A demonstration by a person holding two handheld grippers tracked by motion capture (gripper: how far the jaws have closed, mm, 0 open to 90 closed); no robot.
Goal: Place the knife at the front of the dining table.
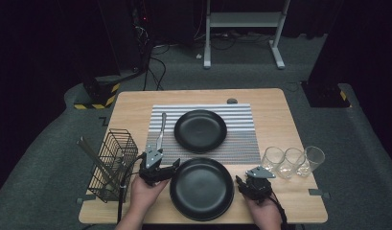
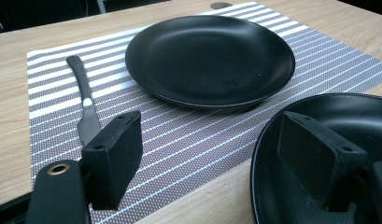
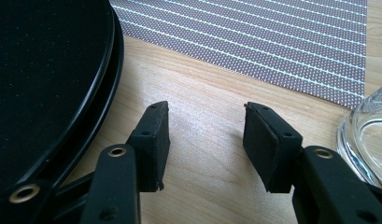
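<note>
Knife [image 2: 87, 108] is down on the striped placemat [image 1: 241, 143], lying flat just to the left of the far black plate [image 1: 200, 130], so that bit of the setting looks done to me. Your left gripper [image 1: 159, 168] sits at the near end of it with the jaws spread wide and nothing between them; in the left gripper view the knife lies on the mat past the left-hand jaw, apart from the pads [image 2: 117, 154].

Orientation: its long axis runs near-to-far alongside that plate, tilted a touch. The rounded dark end points to the far edge of the mat, the other end comes back toward you. Looks like handle far, blade near, but I can't tell for sure from these shots.

Your right gripper [image 1: 249, 184] is about half open over bare wood [image 3: 202, 135], holding nothing, between the near black plate [image 1: 201, 188] and the three glasses [image 1: 293, 161].

What's left, I'd guess: the near plate is half off the placemat with no cutlery by it, more utensils are standing in the wire caddy [image 1: 112, 163] well left of the far plate, and the glasses are bunched together well to its right.
</note>
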